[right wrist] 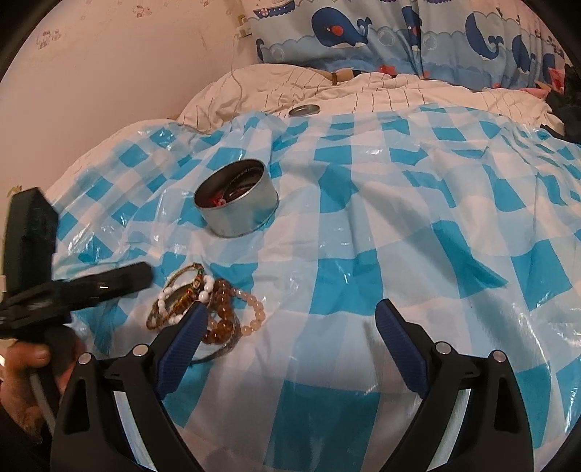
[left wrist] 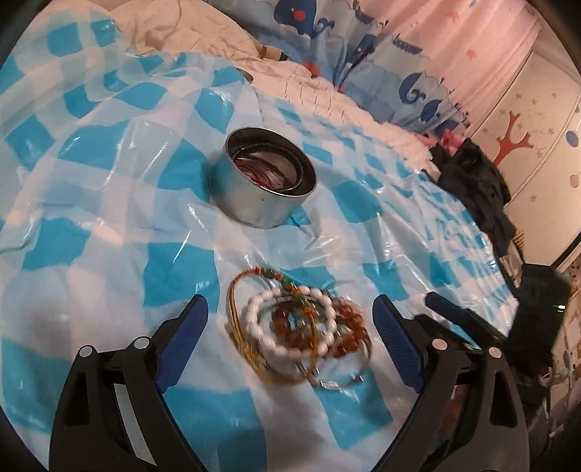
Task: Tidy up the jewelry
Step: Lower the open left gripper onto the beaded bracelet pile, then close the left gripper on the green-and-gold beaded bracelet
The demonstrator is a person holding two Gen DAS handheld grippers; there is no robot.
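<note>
A pile of bracelets lies on the blue-and-white checked plastic sheet [left wrist: 109, 225]: a white bead bracelet [left wrist: 290, 326], amber bead strands [left wrist: 348, 326] and a gold cord bangle with green beads [left wrist: 236, 308]. My left gripper [left wrist: 292, 308] is open, its jaws wide on either side of the pile. A round metal tin [left wrist: 263, 178] stands beyond, open, with red items inside. In the right wrist view the pile [right wrist: 203, 305] lies at lower left and the tin [right wrist: 236, 198] behind it. My right gripper [right wrist: 290, 316] is open and empty, right of the pile. The left gripper [right wrist: 90, 287] shows at the left edge.
The sheet [right wrist: 399, 218] covers a bed with a rumpled white quilt [right wrist: 290, 87]. The tin's lid [right wrist: 304, 109] lies at the sheet's far edge. Whale-print curtains [right wrist: 363, 32] hang behind. Dark clothes [left wrist: 475, 185] lie at the right.
</note>
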